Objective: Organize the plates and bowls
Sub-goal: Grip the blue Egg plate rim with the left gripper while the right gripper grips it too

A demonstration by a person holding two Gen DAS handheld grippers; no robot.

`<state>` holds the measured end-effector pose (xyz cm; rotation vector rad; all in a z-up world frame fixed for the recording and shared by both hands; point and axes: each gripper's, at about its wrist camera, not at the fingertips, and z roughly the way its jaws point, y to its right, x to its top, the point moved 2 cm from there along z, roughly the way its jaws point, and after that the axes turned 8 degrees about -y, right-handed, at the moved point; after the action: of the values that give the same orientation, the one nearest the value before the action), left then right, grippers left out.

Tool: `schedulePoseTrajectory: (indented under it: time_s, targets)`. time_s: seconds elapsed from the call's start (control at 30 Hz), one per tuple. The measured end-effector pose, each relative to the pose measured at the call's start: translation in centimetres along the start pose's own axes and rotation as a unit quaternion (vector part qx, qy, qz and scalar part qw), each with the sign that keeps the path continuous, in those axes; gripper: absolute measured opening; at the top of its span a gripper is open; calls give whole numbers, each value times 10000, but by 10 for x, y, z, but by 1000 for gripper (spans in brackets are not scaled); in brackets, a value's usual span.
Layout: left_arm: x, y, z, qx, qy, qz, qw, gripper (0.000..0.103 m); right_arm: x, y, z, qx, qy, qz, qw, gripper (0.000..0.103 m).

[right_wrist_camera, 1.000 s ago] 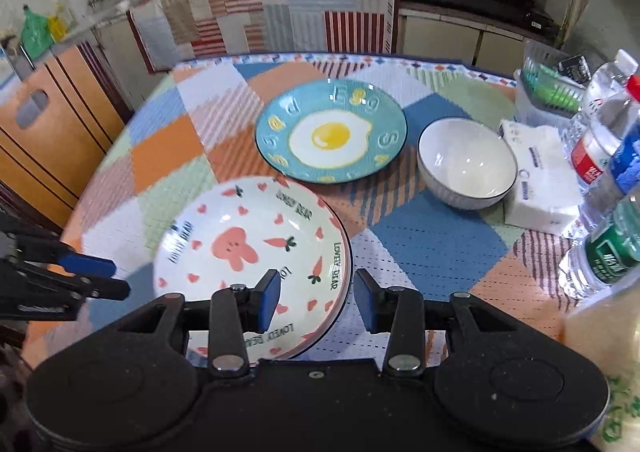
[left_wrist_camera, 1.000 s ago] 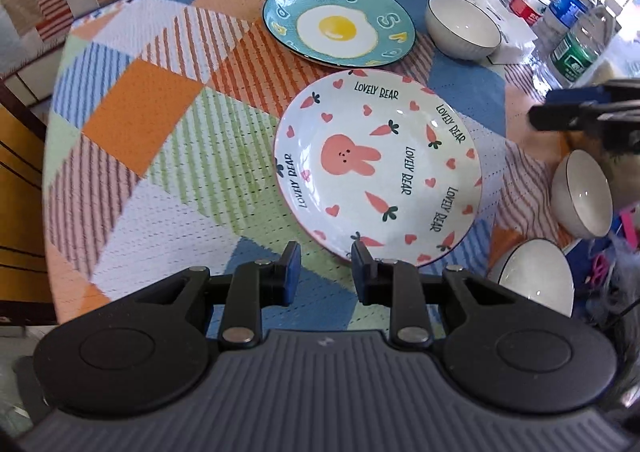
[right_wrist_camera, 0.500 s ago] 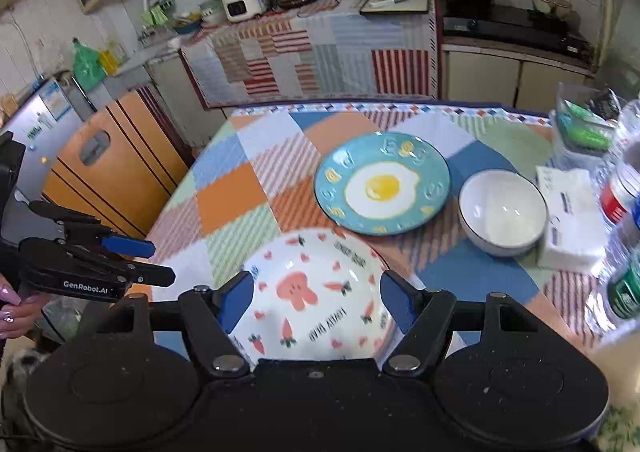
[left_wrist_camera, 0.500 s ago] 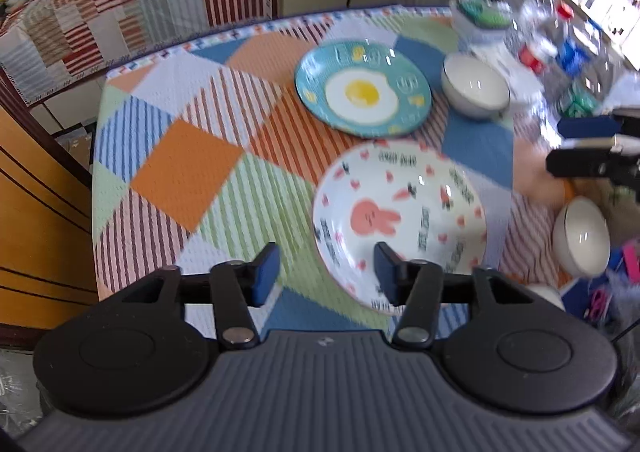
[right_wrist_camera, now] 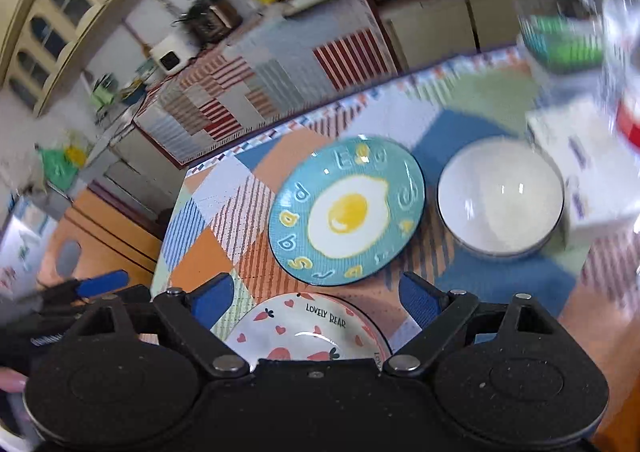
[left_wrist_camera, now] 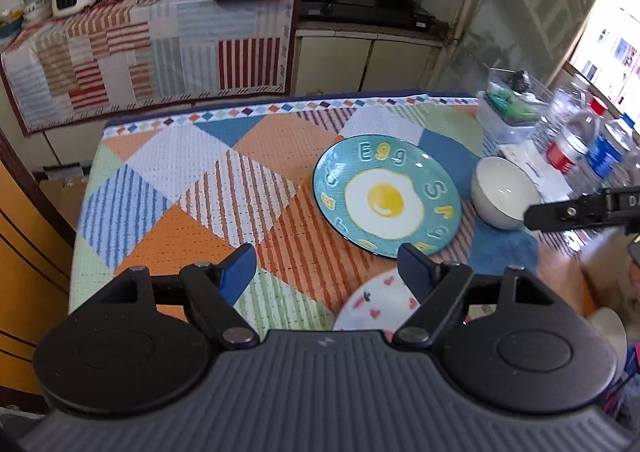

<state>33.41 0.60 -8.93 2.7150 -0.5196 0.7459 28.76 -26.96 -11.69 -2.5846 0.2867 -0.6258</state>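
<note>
Both grippers are hanging released with nothing between their blue pads: the left gripper [left_wrist_camera: 327, 266] and the right gripper [right_wrist_camera: 316, 292], jaws having just been opening. 1 teal egg plate [right_wrist_camera: 346, 209] is lying mid-table on the patchwork tablecloth [left_wrist_camera: 192, 179], a white bowl [right_wrist_camera: 500, 197] just beside it, and the bear plate [right_wrist_camera: 308, 326] is sitting nearest.
</note>
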Motion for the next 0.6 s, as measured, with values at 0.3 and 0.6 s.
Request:
schedulePoseTrajectory:
  time_s: [0.3,0.6]
  targets:
    - [16,-13,72,-231,-67,-249,9994,83,12,34,61,194,-323,315,9988,86]
    - [26,-29,141,-620,-383,-964,9927,80,10,55,110,67,-268,586,9979,72]
